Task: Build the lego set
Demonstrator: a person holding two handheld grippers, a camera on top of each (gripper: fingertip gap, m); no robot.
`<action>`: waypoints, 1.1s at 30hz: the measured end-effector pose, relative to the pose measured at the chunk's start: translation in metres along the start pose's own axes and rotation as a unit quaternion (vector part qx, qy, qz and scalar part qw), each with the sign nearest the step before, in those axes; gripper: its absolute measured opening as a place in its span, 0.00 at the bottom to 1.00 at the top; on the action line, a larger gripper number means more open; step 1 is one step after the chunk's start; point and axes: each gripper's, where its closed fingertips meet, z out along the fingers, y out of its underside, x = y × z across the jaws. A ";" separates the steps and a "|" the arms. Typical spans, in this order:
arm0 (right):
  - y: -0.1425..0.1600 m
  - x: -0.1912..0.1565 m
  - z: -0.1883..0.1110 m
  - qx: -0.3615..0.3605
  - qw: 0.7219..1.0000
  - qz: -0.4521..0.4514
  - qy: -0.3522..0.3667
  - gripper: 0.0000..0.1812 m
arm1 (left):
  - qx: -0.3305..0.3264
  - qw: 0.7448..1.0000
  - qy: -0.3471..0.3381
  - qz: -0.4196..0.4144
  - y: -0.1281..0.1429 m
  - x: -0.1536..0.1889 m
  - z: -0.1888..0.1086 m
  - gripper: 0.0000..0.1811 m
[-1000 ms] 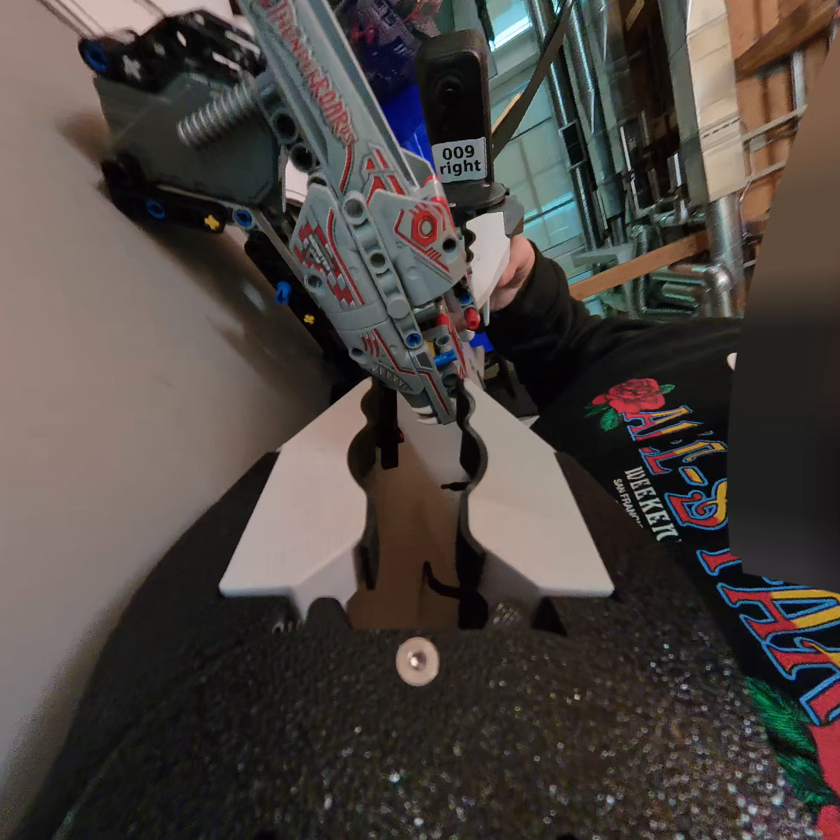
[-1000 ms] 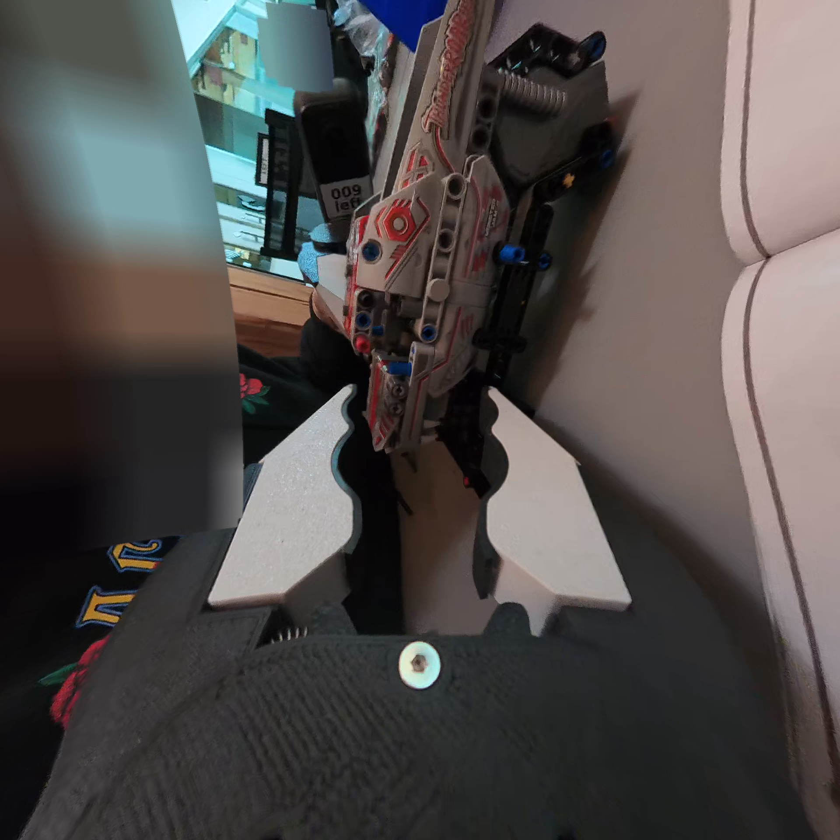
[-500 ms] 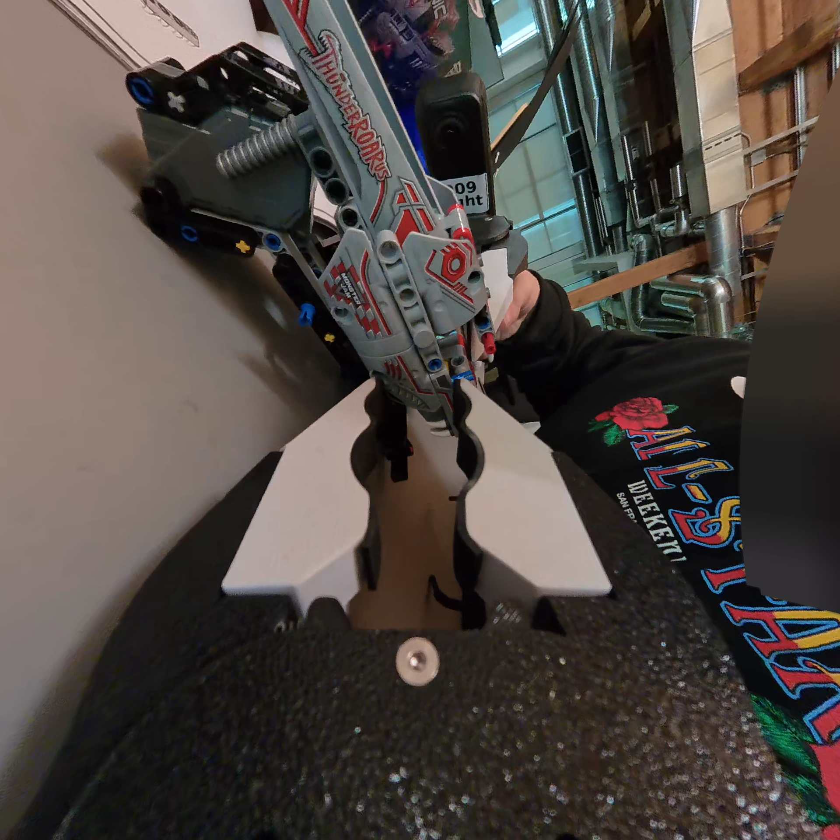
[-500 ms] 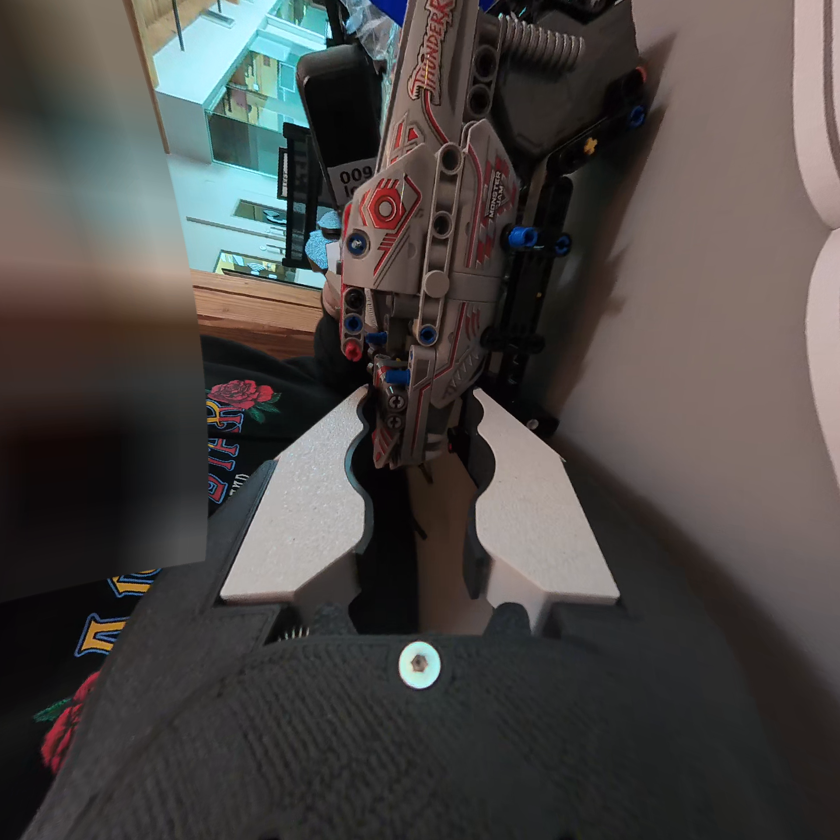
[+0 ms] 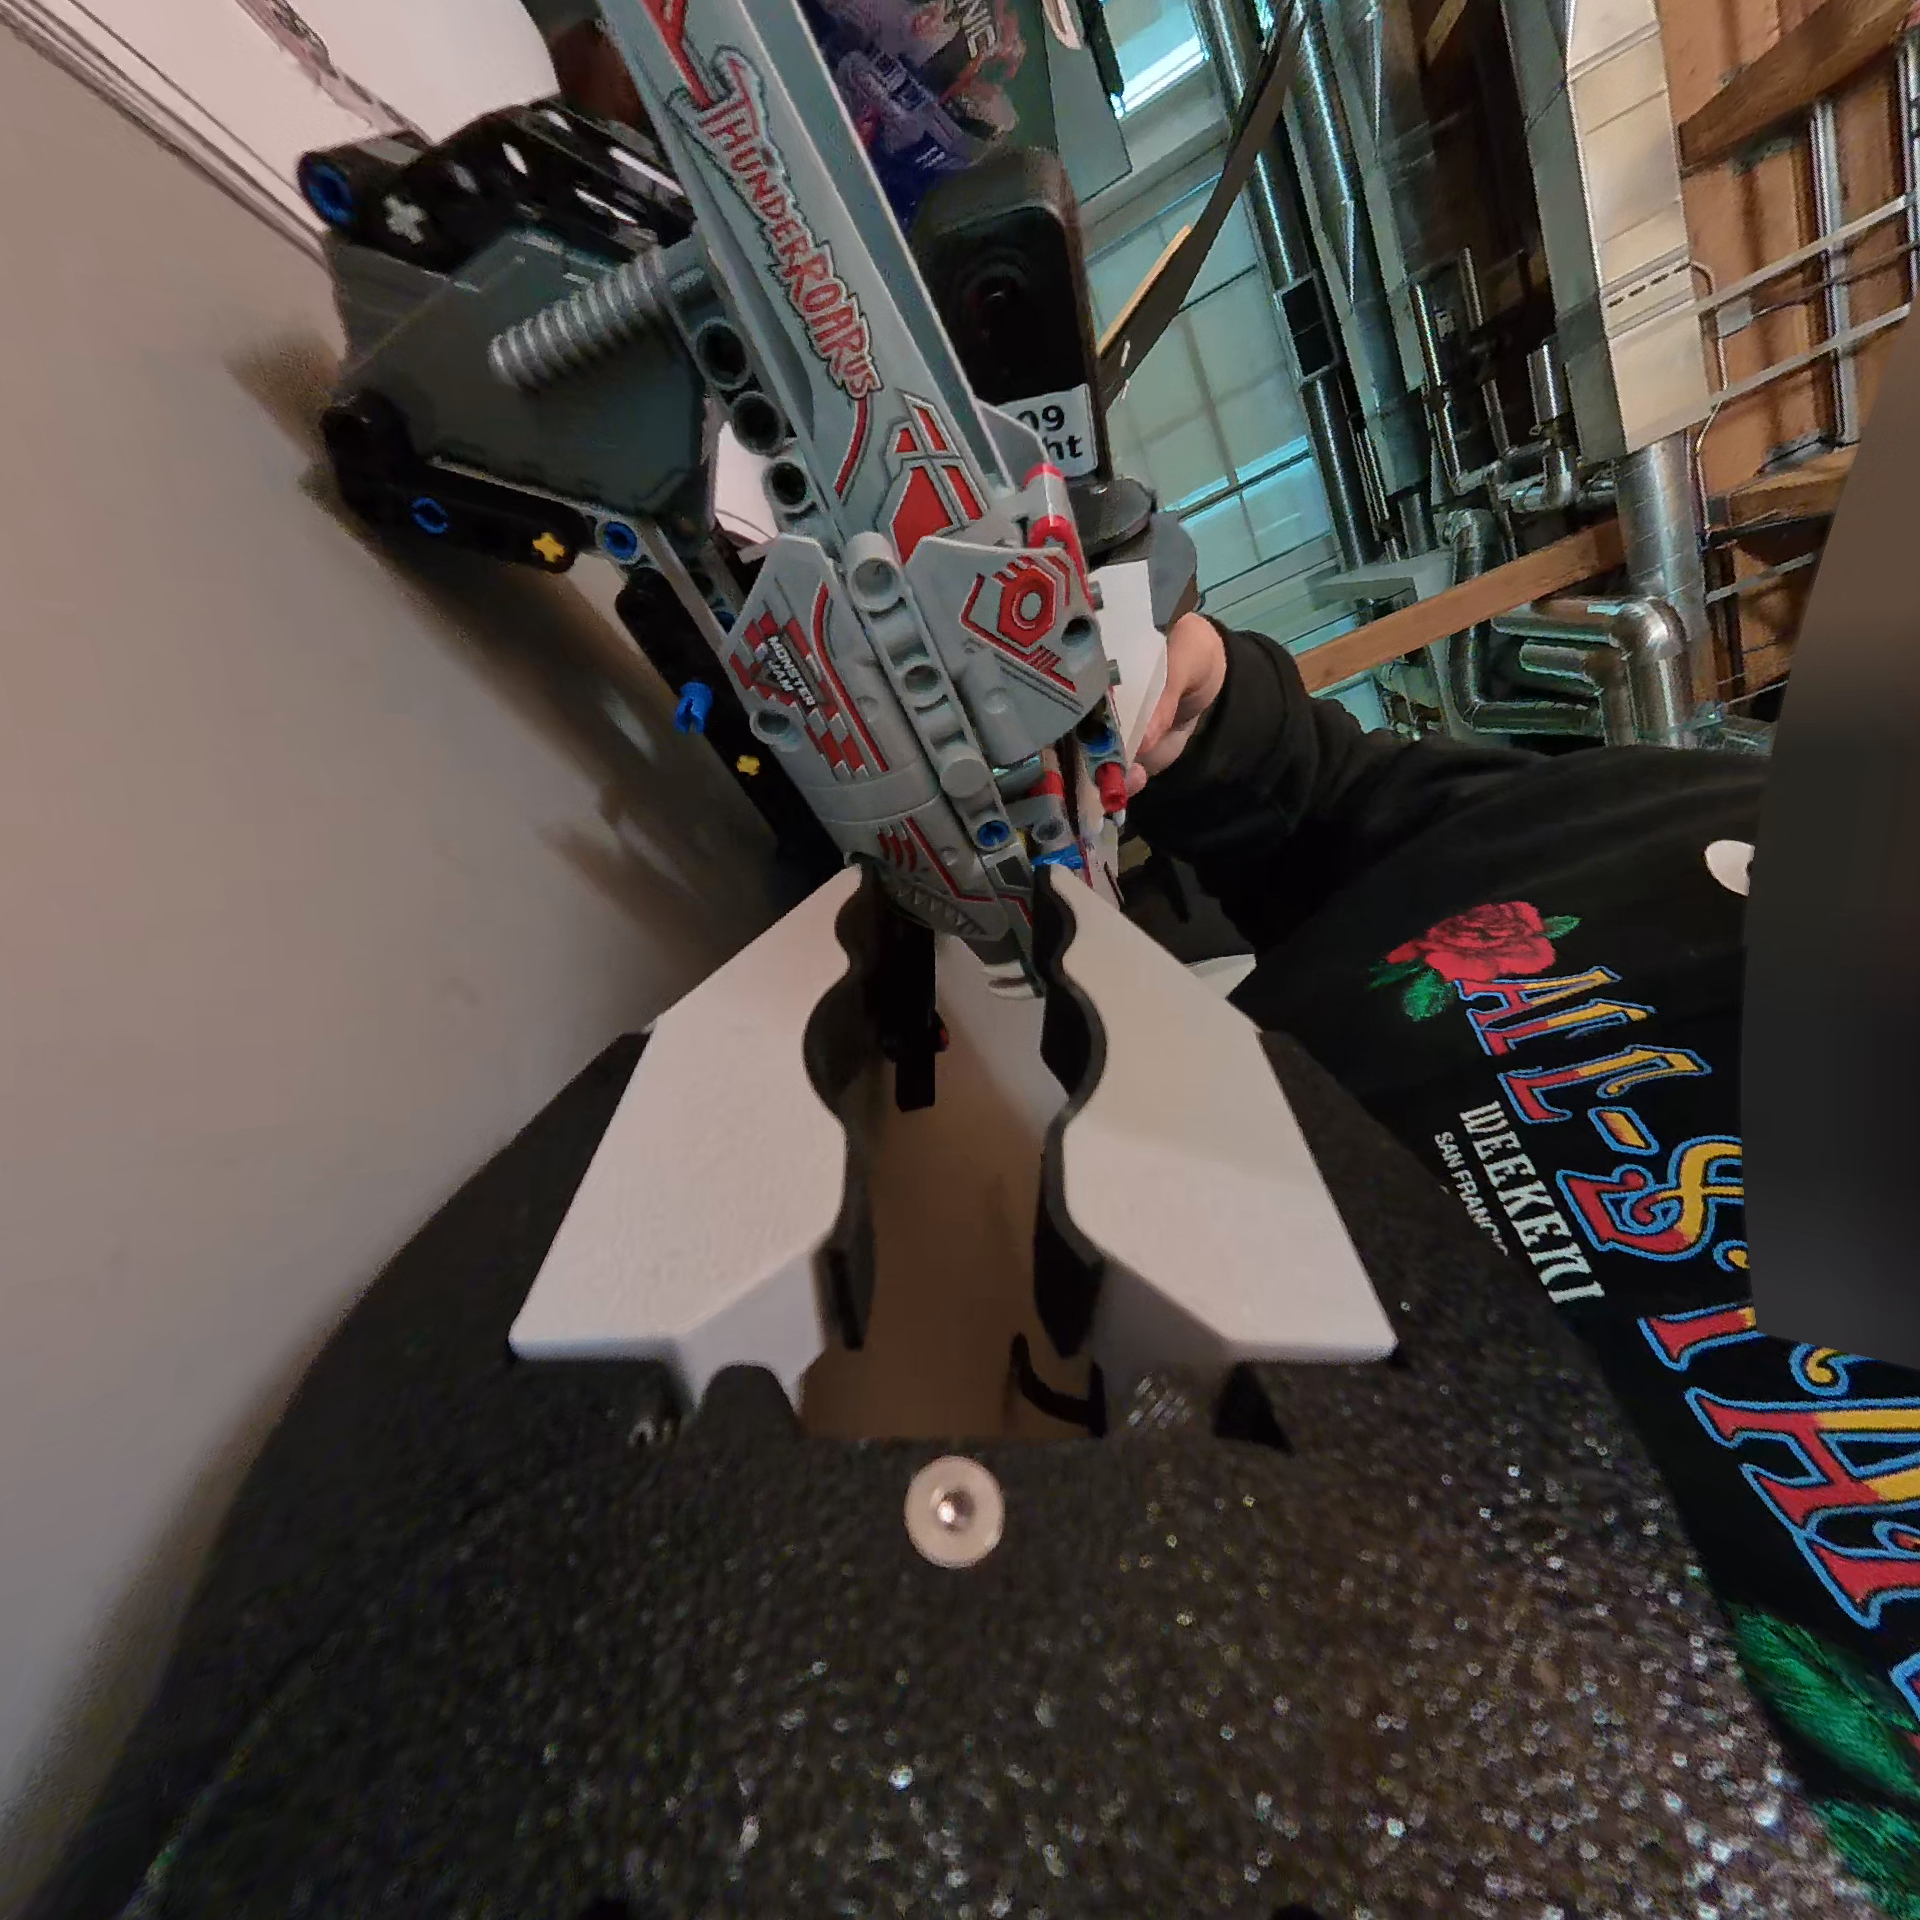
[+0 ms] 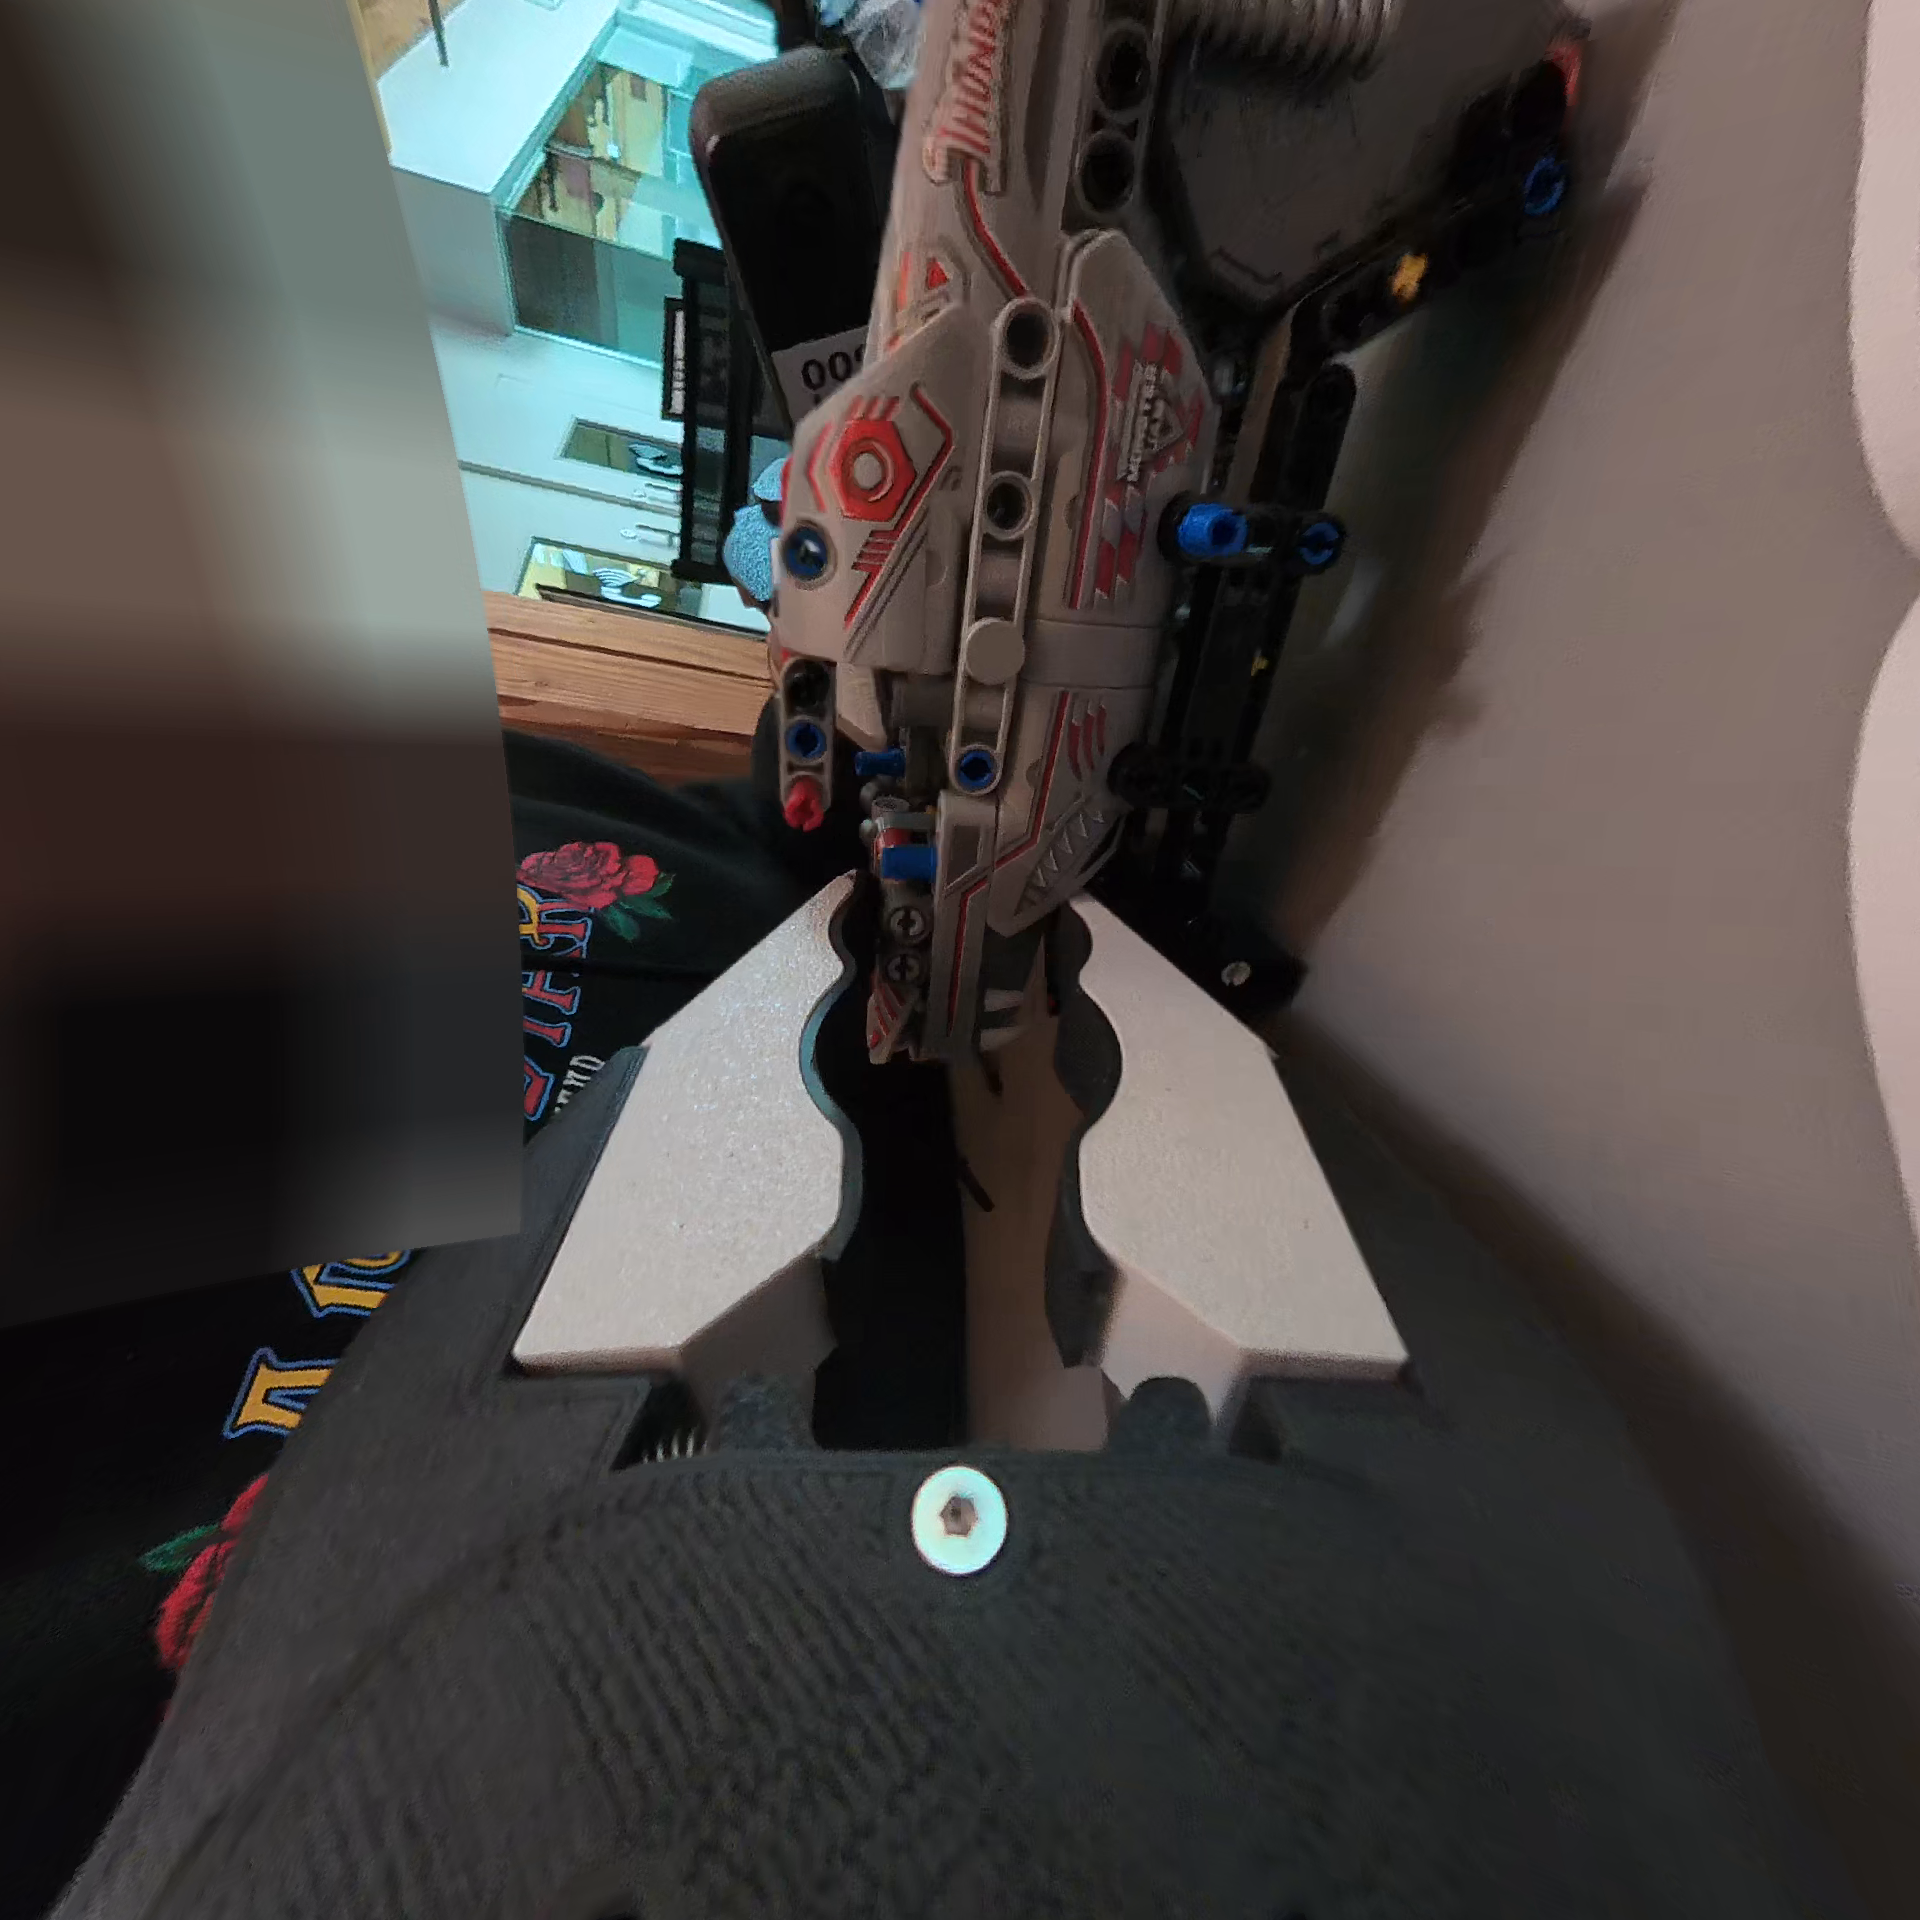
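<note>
The lego model [image 5: 914, 665] is a long vehicle body of grey panels with red stickers, black beams, blue pins and a dark grey block with a silver spring [image 5: 582, 332]. It stands tilted on edge against the beige table [image 5: 260, 883]. My left gripper [image 5: 951, 914] is shut on the model's near end. My right gripper [image 6: 961, 935] grips the same end of the model [image 6: 997, 582] from the opposite side. Each gripper's black camera body shows behind the model in the other's view, the right one [image 5: 1018, 312] and the left one [image 6: 779, 208].
A person in a black printed sweatshirt [image 5: 1507, 935] sits close; a hand [image 5: 1174, 696] holds the right gripper. The table [image 6: 1610, 935] fills the right of the right wrist view, with white padded shapes [image 6: 1891, 727] at its edge. Pipes and windows lie behind. The grippers are tip to tip, or close to it.
The right gripper's fingers have closed in on the model's end. Both views have moved closer along the model, which looks larger now. The left gripper keeps its hold.
</note>
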 end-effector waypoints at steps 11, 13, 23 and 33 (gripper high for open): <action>-0.002 0.003 0.002 -0.004 0.999 0.029 -0.020 0.18 | 0.005 1.000 -0.006 0.003 -0.005 -0.002 0.003 0.15; -0.002 0.003 0.002 -0.009 0.999 0.029 -0.021 0.18 | 0.004 1.000 -0.005 0.004 -0.006 -0.002 0.003 0.15; -0.003 0.005 0.005 -0.026 0.999 0.034 -0.028 0.18 | -0.012 1.000 -0.006 0.013 -0.009 -0.003 0.004 0.15; -0.004 0.006 0.006 -0.018 0.999 0.029 -0.028 0.18 | 0.002 0.999 -0.013 0.041 -0.012 -0.003 0.003 0.15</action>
